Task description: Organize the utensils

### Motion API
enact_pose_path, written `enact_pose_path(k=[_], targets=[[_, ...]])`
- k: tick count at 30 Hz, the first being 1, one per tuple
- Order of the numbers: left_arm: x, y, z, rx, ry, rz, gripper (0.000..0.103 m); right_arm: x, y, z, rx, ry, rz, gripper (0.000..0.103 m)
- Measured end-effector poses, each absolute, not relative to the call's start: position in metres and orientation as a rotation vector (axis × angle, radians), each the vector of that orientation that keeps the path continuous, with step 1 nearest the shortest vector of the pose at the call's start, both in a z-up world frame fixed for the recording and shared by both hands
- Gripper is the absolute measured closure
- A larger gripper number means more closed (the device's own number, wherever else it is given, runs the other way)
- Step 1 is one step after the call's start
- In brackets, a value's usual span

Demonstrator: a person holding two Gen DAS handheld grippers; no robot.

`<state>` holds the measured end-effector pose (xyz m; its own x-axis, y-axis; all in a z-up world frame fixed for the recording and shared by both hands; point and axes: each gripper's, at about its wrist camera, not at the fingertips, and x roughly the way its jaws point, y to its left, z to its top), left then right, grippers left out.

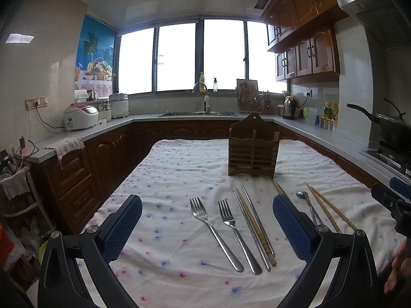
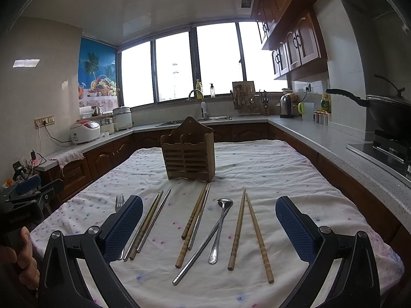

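Left wrist view: the left gripper hangs above the near part of the table, its blue pads wide apart and holding nothing. Between the pads lie two forks side by side, and just beside them on the right a bundle of chopsticks, metal and wood together. The wooden utensil holder stands upright further back, on the flowered tablecloth, with free cloth on its left side and in front of it. The cloth's left edge falls off towards the dark cabinets.

In the right wrist view the right gripper is also spread wide with nothing in it. Before it lie a spoon, crossed by a long metal chopstick, and a pair of wooden chopsticks to the right, apart at the near ends. Right of them the cloth is bare up to its edge, and beyond it runs the grey counter with the wok.
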<state>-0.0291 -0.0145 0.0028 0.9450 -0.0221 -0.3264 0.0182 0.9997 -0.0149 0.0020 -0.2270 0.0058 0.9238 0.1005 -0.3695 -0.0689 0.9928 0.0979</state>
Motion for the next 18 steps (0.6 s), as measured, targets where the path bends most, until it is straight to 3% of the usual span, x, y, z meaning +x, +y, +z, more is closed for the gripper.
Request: enact_pose_path(k=[18], targets=[[-0.0203,-0.0184,-0.0024,-0.009,0.365,-0.033,0.001,0.0042,-0.2286,0.0077,0.085,0.398,0.091,0.0]])
